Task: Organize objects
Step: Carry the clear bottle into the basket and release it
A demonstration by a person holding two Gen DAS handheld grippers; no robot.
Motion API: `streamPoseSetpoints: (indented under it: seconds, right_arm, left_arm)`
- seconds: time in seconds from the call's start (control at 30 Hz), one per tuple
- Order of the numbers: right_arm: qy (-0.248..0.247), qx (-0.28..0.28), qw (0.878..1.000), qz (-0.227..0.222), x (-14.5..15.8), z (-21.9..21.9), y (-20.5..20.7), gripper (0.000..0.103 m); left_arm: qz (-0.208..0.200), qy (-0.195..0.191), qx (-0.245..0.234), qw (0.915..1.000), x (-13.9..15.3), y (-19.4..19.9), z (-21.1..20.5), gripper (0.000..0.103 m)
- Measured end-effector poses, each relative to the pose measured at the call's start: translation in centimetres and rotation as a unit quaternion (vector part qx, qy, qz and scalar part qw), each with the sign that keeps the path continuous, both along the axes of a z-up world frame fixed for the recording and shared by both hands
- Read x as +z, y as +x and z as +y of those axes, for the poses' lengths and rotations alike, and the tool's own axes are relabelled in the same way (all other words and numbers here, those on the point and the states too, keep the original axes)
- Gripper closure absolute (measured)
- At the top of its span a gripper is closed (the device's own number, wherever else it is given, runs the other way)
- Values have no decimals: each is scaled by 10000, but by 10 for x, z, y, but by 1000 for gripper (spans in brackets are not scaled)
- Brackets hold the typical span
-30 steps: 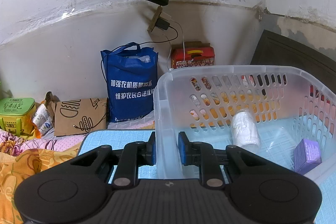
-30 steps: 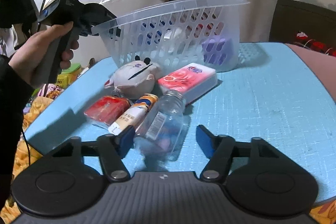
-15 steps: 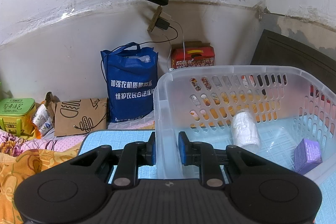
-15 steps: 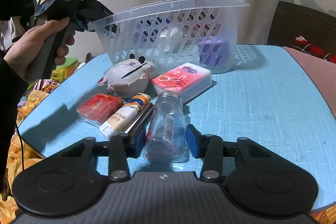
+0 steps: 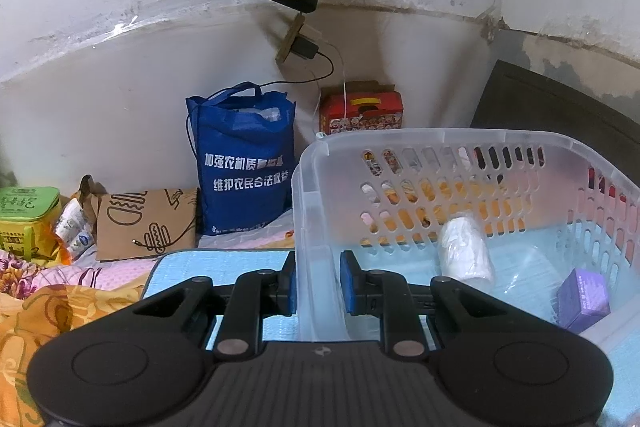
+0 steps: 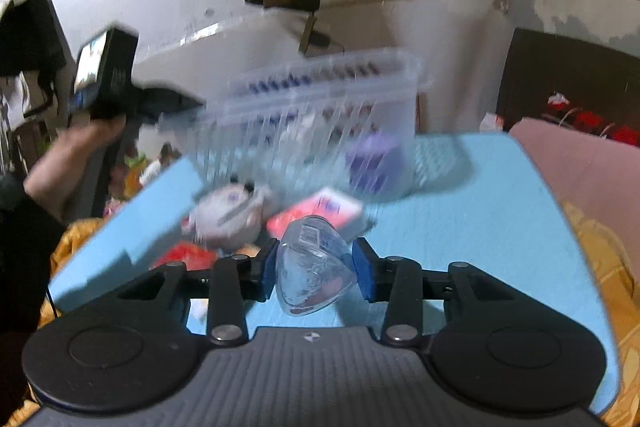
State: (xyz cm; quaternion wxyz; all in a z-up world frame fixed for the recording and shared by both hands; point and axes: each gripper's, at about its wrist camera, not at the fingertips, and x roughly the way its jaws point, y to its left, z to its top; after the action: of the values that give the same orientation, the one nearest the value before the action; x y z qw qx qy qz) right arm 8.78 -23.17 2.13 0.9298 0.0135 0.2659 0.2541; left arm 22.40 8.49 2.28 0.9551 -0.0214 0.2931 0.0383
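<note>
My left gripper is shut on the near wall of a clear plastic basket, which holds a white roll and a purple box. My right gripper is shut on a clear plastic bottle and holds it above the blue table mat. Beyond it, blurred, lie a grey plush toy, a red tissue pack and a red packet. The basket stands behind them, with the left gripper at its left end.
A blue tote bag, a red tin, a brown paper bag and a green box sit by the wall. Patterned bedding lies left of the mat. A dark headboard is at the right.
My right gripper has closed on the clear bottle and lifted it off the mat; the view is blurred from motion. The left gripper has held still on the basket wall.
</note>
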Motion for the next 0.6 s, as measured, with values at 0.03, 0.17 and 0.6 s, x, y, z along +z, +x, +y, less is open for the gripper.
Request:
streamPoseSetpoints:
  seconds: [0.03, 0.17, 0.6]
  right_arm:
    - [31, 12, 10000, -55, 7, -2, 3, 60]
    - [55, 100, 9994, -328, 42, 0, 20, 60]
    - [-481, 198, 9977, -444, 99, 72, 133, 60]
  left_arm:
    - [1, -14, -7, 10000, 0, 0, 1, 79]
    - [13, -95, -36, 9999, 0, 0, 3, 79]
    - [68, -103, -76, 9999, 1, 1, 2, 79]
